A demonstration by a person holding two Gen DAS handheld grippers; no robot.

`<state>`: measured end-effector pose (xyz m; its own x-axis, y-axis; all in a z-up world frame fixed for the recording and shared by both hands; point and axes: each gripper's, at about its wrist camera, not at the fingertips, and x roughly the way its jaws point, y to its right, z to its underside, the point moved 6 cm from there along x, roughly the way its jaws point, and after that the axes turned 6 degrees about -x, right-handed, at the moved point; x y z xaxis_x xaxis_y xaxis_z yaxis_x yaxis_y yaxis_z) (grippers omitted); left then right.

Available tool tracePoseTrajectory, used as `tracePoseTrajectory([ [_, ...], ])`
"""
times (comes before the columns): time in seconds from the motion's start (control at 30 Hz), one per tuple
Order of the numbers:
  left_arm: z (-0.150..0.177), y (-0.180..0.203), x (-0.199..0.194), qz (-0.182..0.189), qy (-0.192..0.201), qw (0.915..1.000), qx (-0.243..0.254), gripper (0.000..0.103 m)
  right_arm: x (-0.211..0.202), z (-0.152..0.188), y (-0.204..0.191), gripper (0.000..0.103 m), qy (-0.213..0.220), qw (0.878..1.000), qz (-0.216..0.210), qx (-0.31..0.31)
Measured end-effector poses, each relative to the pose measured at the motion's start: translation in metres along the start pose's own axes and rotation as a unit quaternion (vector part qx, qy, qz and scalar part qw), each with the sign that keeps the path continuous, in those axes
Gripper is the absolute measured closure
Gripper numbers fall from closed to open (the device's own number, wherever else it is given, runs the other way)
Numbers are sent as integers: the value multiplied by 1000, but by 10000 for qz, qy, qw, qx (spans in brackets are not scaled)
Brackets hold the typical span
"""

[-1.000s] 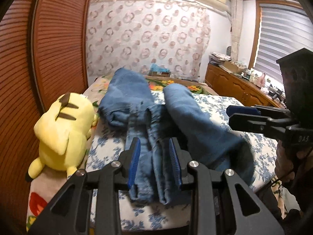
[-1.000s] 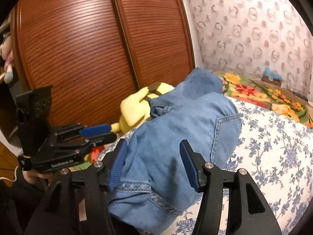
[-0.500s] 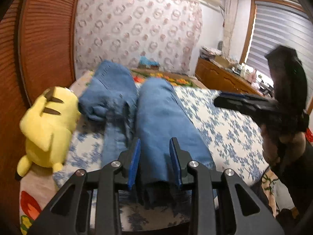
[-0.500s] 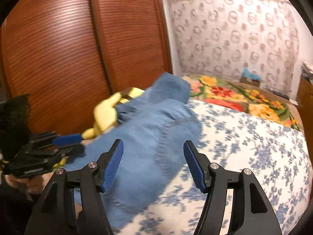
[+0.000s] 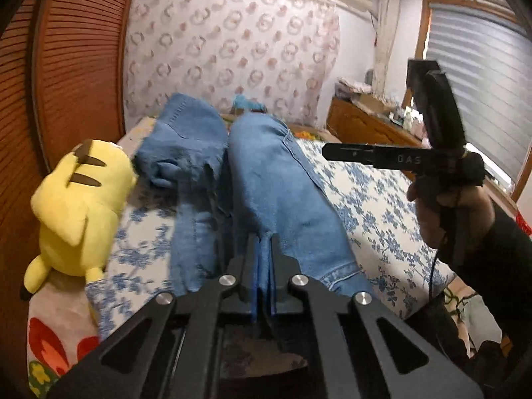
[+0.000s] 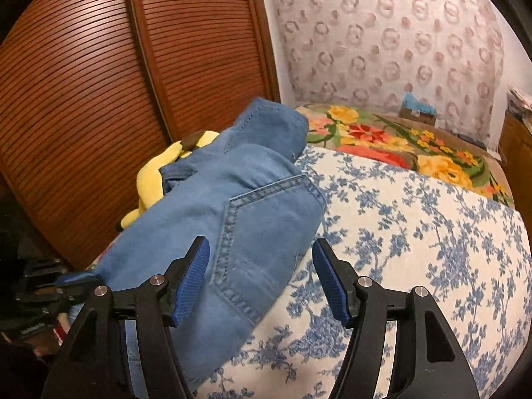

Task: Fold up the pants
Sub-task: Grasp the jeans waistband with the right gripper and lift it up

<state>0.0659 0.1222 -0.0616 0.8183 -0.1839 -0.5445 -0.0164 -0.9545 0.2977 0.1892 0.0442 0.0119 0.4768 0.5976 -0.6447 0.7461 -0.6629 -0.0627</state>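
Left gripper [image 5: 264, 266] angled down, just clenched on jeans [image 5: 276, 196] hem, right gripper [image 6: 261, 279] released above them

Yellow plush toy [image 6: 151, 179] half behind jeans [image 6: 232, 219].

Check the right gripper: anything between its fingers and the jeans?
Nothing visible. The right gripper is open over the jeans, with the denim by the back pocket directly below its fingers. The yellow plush toy lies behind the jeans, clear of the approach. The left gripper has just closed on denim.
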Motion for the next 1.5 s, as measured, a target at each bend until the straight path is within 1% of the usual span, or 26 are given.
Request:
tracePoseTrajectory([
  [0.03, 2, -7, -3, -48, 12, 10000, -71, 101, 2, -4, -2, 37, 31, 10000, -23, -17],
  [0.1, 12, -23, 1, -170, -96, 9995, -232, 101, 8, -8, -4, 36, 44, 10000, -31, -51],
  [0.17, 25, -38, 11, -311, -273, 9986, -342, 101, 17, -11, -9, 31, 16, 9999, -68, -102],
  [0.2, 31, -44, 17, -410, -341, 9980, -350, 101, 25, -11, -10, 31, -58, 9999, -63, -138],
  [0.27, 36, -48, 22, -466, -377, 9975, -365, 101, 40, -9, -11, 30, -228, 9996, -25, -168],
  [0.4, 41, -56, 26, -441, -393, 9972, -453, 99, 67, -3, -6, 27, -444, 9989, -148, 3],
  [0.47, 42, -58, 29, -436, -419, 9971, -462, 99, 81, -1, -4, 23, -545, 9978, -345, 147],
  [0.57, 42, -60, 30, -401, -420, 9971, -496, 98, 97, 4, -3, 20, -679, 9957, -543, 313],
  [0.63, 43, -62, 30, -378, -417, 9970, -528, 96, 107, 8, -4, 20, -797, 9932, -731, 436],
  [0.77, 42, -63, 30, -362, -412, 9970, -538, 95, 114, 13, -9, 20, -906, 9898, -938, 569],
  [0.8, 42, -63, 30, -355, -404, 9971, -534, 95, 115, 14, -9, 22, -919, 9889, -996, 605],
  [0.83, 43, -63, 30, -348, -394, 9972, -527, 95, 114, 16, -10, 30, -931, 9872, -1113, 669],
  [0.87, 43, -63, 30, -335, -379, 9974, -522, 96, 113, 16, -13, 42, -919, 9863, -1187, 688],
  [0.9, 44, -63, 30, -323, -365, 9975, -513, 97, 108, 15, -16, 49, -883, 9857, -1272, 666],
  [0.93, 44, -63, 30, -318, -360, 9975, -515, 98, 104, 13, -17, 61, -849, 9865, -1256, 614],
  [0.97, 44, -64, 30, -305, -353, 9975, -527, 98, 97, 10, -20, 70, -786, 9877, -1250, 523],
  [1.03, 43, -62, 27, -280, -322, 9976, -551, 100, 78, 0, -28, 78, -553, 9898, -1269, 339],
  [1.17, 34, -57, 16, -203, -137, 9978, -609, 101, 27, -32, -56, 79, 22, 9917, -1284, -86],
  [1.3, 12, -53, -2, -180, 231, 9975, -636, 101, -6, -69, -80, 80, 330, 9880, -1450, -425],
  [1.5, -26, -65, -23, -230, 680, 9946, -744, 101, -22, -127, -108, 80, 588, 9813, -1564, -955],
])
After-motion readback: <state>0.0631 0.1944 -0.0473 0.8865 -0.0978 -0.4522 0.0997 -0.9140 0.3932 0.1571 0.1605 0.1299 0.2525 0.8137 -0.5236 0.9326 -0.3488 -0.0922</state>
